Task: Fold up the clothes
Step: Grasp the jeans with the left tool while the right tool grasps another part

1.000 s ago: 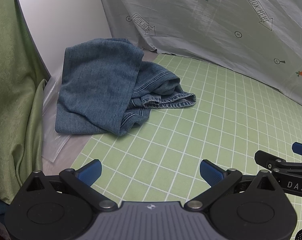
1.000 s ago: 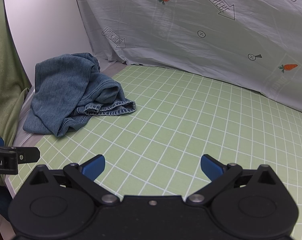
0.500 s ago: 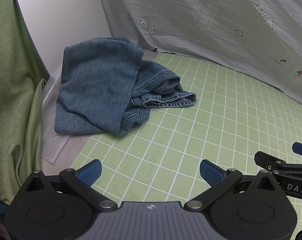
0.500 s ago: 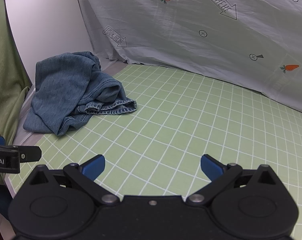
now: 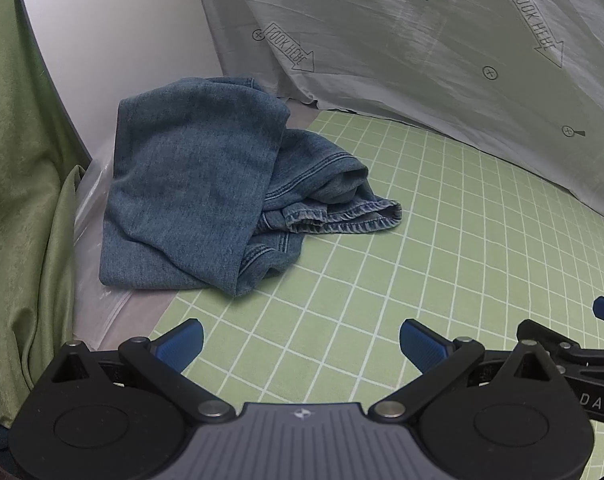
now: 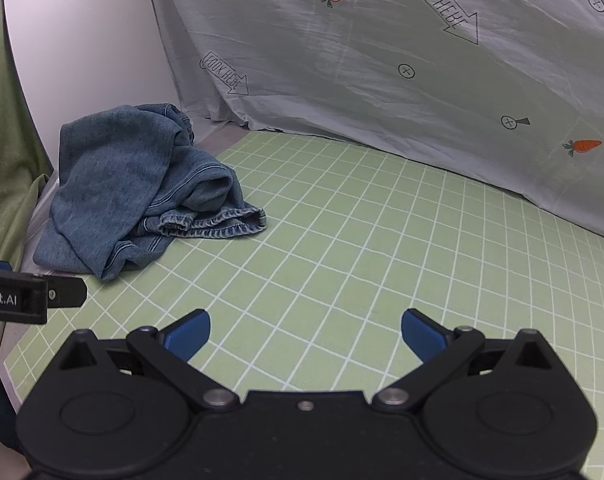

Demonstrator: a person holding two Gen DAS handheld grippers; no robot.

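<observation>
The left gripper (image 5: 300,340) hangs over the near part of the mat (image 5: 441,240), its blue-padded fingers (image 5: 180,343) spread wide with nothing between them. The right gripper (image 6: 305,330) is the same: splayed, empty, above bare mat. Neither touches the jeans (image 5: 194,188).

The jeans lie in a crumpled heap at the mat's far left corner, well apart from both grippers. Part of the heap rests on the mat and part hangs past its left edge onto a pale plastic sheet (image 5: 98,304) beside it. One broad flat panel of denim lies on top at the left; to its right a rolled fold and a stitched hem (image 5: 341,220) stick out toward the middle of the mat. In the right wrist view the same hem (image 6: 214,224) points toward the mat's centre.

Behind the mat a grey cloth (image 6: 381,80) printed with carrots and "LOOK HERE" arrows hangs down to its far edge. Left of the mat, past the plastic, a green curtain (image 5: 18,200) falls in folds. A white panel (image 5: 114,40) stands behind the jeans.
</observation>
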